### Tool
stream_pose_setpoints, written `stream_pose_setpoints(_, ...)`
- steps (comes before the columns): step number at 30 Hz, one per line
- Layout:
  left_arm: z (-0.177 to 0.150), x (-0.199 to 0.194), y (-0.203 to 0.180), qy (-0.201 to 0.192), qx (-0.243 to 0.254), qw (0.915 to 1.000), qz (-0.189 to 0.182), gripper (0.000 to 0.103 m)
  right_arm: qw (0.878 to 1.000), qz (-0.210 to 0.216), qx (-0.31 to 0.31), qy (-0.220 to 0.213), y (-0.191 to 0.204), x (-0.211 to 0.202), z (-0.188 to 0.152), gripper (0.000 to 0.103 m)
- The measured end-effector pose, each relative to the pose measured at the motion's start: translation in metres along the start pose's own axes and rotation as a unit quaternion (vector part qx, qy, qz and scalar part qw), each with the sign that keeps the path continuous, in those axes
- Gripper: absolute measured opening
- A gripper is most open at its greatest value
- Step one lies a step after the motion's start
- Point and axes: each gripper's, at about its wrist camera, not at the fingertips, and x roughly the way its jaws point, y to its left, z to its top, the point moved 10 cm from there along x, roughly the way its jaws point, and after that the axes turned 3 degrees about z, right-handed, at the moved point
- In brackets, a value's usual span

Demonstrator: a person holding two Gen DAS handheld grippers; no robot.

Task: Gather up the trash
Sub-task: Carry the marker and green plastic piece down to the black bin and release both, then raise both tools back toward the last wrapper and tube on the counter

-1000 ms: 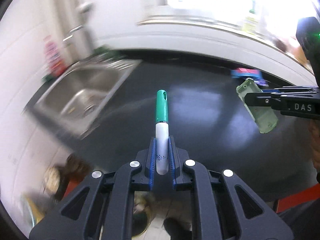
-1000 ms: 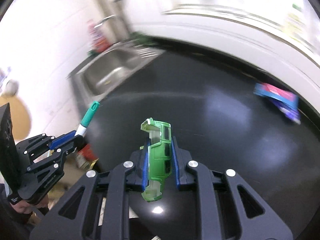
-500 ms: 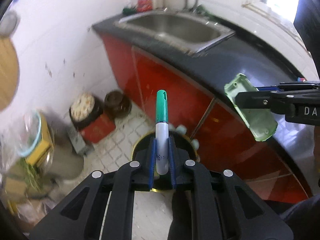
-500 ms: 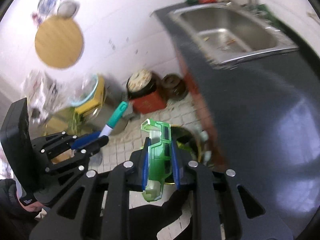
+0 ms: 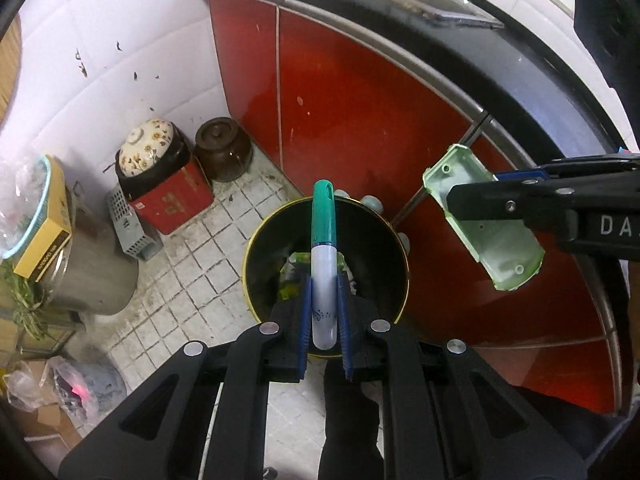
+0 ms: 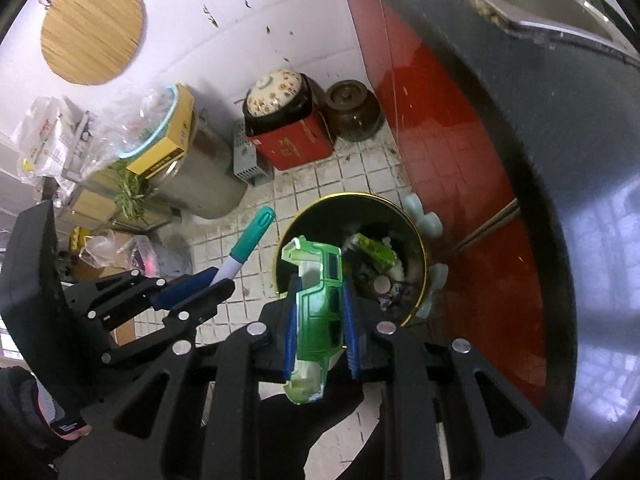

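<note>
Both claws are squeezed tight on trash: the left gripper point(image 5: 323, 312) holds a white marker pen with a green cap point(image 5: 324, 256), and the right gripper point(image 6: 320, 320) holds a clear green plastic toy car shell point(image 6: 318, 308), both hanging above the round black bin with a gold rim point(image 5: 256, 240) on the tiled floor. I think dropping comes next, so each claw must open right over the bin's mouth. Close by stand the red cupboard doors point(image 5: 360, 100), a brown clay pot point(image 5: 224, 150) and a red tin box point(image 5: 176, 200), but nothing blocks the bin.
</note>
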Motion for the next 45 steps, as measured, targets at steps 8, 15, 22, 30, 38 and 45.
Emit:
stream_pose_setpoints(8,0.003,0.022,-0.003,0.01,0.001,0.9998,-0.016,0.012,1.0,-0.007,0.01,0.008,-0.011,0.013,0.008,0.021)
stream_pose_setpoints(15,0.011,0.028,0.009,-0.003,-0.016,0.9998,-0.012,0.068,1.0,-0.01,0.01,0.011,-0.013,0.021,0.013,0.07)
stream_pose_setpoints(22,0.019,0.004,0.002,-0.019,0.0,0.9998,-0.004,0.07,1.0,-0.006,0.016,-0.02,-0.016,-0.027,0.01,0.07)
stream_pose_setpoints(30,0.072,-0.073,-0.097,-0.089,0.117,0.9882,-0.044,0.092,0.982,-0.057,0.1,-0.149,-0.09,-0.185,-0.013,0.073)
stream_pose_setpoints(38,0.111,-0.126,-0.311,-0.139,0.303,0.9267,-0.174,0.092,0.92,-0.173,0.245,-0.253,-0.224,-0.348,-0.124,0.075)
stream_pose_setpoints(45,0.1,-0.155,-0.472,-0.143,0.4,0.8687,-0.254,0.092,0.866,-0.228,0.336,-0.292,-0.301,-0.425,-0.234,0.075)
